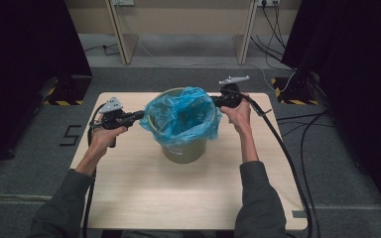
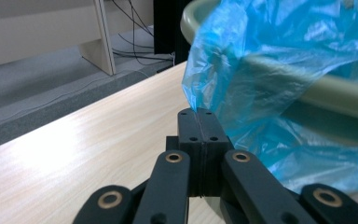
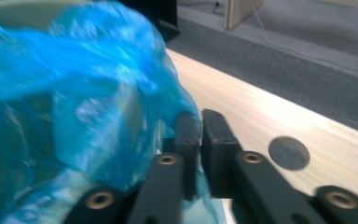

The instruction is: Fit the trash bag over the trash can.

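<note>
Fitting blue bag [image 1: 181, 116] over bin [image 1: 184, 151] mid-frame: left gripper [image 2: 198, 122] clenched on bag edge, right gripper [image 3: 200, 125] slightly parted around film; next, pull hem down over rim

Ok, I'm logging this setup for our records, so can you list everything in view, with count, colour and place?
bin: one, olive green, middle of the table.
bag: one, blue plastic, lining the bin and folded over its rim.
table: one, light wood, on grey carpet.
round insert: one, grey, set in the tabletop near the right side.
floor cables: several, black, right of the table.
left tool: one, black, jaws shut on the bag's edge at the bin's left.
right tool: one, black, jaws slightly apart with bag film between them, at the bin's right.
sleeves: two, dark grey, bottom of the high view.
</note>
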Demonstrator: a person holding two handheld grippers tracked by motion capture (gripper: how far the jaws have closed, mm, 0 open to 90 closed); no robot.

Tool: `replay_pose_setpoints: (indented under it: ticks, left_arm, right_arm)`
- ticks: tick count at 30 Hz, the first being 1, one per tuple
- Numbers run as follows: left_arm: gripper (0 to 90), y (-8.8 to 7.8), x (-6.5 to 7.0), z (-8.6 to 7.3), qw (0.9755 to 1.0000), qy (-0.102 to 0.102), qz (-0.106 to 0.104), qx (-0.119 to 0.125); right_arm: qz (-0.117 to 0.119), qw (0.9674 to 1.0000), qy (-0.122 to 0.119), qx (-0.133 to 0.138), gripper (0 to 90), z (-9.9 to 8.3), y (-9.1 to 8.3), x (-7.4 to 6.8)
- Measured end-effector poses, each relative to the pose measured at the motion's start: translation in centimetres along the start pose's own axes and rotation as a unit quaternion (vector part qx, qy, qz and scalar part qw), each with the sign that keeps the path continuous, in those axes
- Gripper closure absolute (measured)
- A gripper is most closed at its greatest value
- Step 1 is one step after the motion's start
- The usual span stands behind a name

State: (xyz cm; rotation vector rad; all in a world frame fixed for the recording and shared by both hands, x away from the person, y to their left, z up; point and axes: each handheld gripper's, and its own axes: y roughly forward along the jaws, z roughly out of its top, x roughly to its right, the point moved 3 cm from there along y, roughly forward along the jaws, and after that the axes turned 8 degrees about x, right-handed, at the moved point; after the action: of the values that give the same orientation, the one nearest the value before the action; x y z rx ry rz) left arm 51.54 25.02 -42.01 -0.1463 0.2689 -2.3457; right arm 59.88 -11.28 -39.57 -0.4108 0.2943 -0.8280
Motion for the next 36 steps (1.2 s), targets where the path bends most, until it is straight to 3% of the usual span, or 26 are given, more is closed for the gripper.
replay_pose_setpoints:
  ticks: [6,10,15,18,20,23,27,29,31,33,36]
  left_arm:
    - [89.6,-0.7,0.6,-1.3,1.0,0.003,-0.007,-0.006]
    - [89.4,-1.3,1.7,-1.7,0.9998,0.01,-0.016,-0.002]
    - [89.3,-2.0,3.4,-2.3,0.9993,0.023,-0.031,-0.001]
    - [89.2,-2.5,4.1,-2.6,0.9988,0.032,-0.037,-0.003]
    - [88.7,-2.6,4.1,-2.6,0.9988,0.032,-0.037,-0.003]
    - [88.3,-2.7,3.9,-2.6,0.9989,0.031,-0.035,-0.004]
    - [82.5,-3.1,3.6,-2.6,0.9989,0.023,-0.04,-0.005]
    - [70.0,-3.6,3.5,-2.2,0.9992,0.014,-0.037,0.002]
    - [64.2,-4.2,3.4,-1.6,0.9992,0.013,-0.035,0.012]
    - [57.1,-4.9,3.3,-0.7,0.999,0.015,-0.035,0.025]
    - [44.7,-5.6,2.9,1.1,0.9979,0.008,-0.047,0.045]
  right_arm:
    - [-0.049,0.9986,0.016,0.011,52.4,0.5,-2.1,0.5]
    - [-0.062,0.9973,0.027,0.029,43.4,1.2,-4.1,0.0]
    - [-0.07,0.9958,0.028,0.053,37.8,1.9,-6.4,-2.0]
    - [-0.049,0.9962,0.024,0.067,36.4,2.2,-7.4,-3.1]
    - [-0.037,0.9963,0.022,0.074,36.2,2.4,-8.0,-3.6]
    - [-0.041,0.996,0.009,0.079,35.7,2.4,-8.8,-4.3]
    - [-0.039,0.9956,-0.022,0.083,41.0,2.0,-9.9,-6.1]
    - [-0.066,0.9946,-0.037,0.072,47.6,1.6,-10.1,-6.2]
    - [-0.089,0.9934,-0.042,0.058,54.0,1.3,-9.6,-5.5]
    - [-0.079,0.9951,-0.029,0.052,65.5,0.8,-8.6,-4.3]
    - [-0.078,0.9951,-0.047,0.037,78.0,0.7,-7.3,-2.7]
